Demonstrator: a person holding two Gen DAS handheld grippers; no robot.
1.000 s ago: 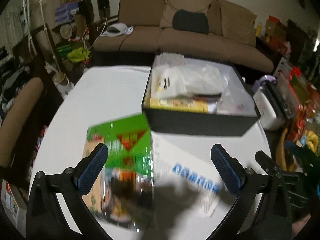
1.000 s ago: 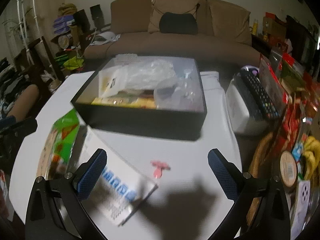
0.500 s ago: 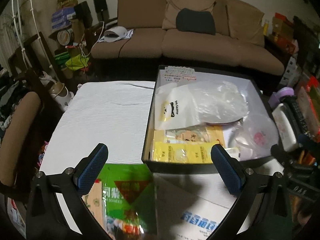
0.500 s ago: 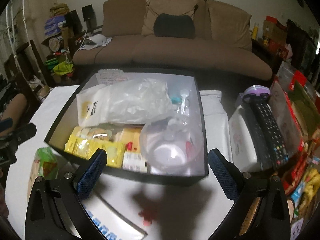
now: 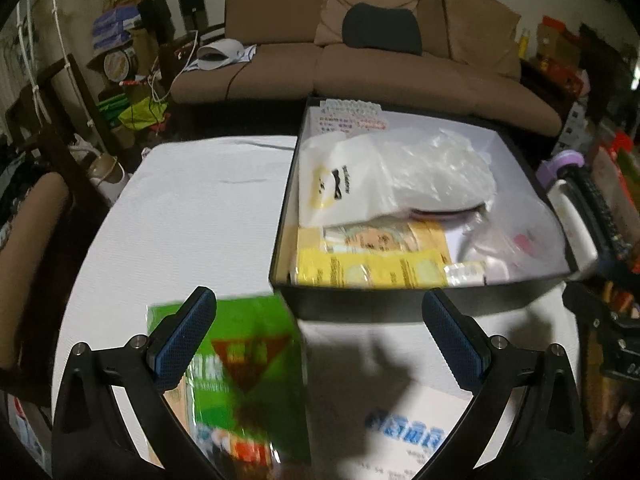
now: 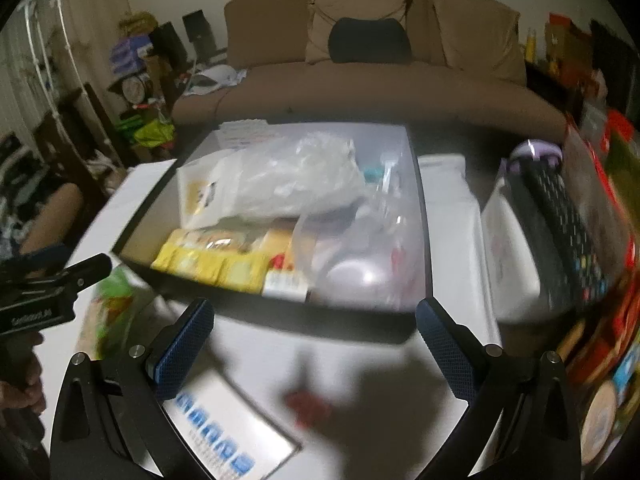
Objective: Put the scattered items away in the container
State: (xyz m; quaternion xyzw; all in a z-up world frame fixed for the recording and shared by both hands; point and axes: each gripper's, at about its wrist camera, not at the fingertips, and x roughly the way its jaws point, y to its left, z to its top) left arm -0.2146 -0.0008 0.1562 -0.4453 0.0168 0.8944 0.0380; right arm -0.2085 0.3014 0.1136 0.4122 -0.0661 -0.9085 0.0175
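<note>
A black box point(image 5: 400, 304) point(image 6: 256, 300) sits on the white table, filled with a white plastic bag point(image 5: 400, 172), yellow packets point(image 5: 372, 268) point(image 6: 216, 264) and clear bags. A green snack packet point(image 5: 248, 364) point(image 6: 112, 304) lies in front of its left corner, under my open left gripper point(image 5: 320, 344). A white booklet with blue print point(image 5: 404, 432) point(image 6: 224, 432) lies beside the packet. A small red piece point(image 6: 308, 406) rests on the table below my open right gripper point(image 6: 314, 346). Both grippers are empty.
A brown sofa point(image 5: 360, 64) stands behind the table. A white case with a black remote point(image 6: 560, 216) and snack bags crowd the right side. A chair point(image 5: 32, 240) stands at the left. The left gripper's body point(image 6: 44, 296) and a hand show in the right wrist view.
Both grippers rose and tilted toward the box half a second ago, then dropped back slightly. The green packet and booklet show more again. Both stay open and empty.
</note>
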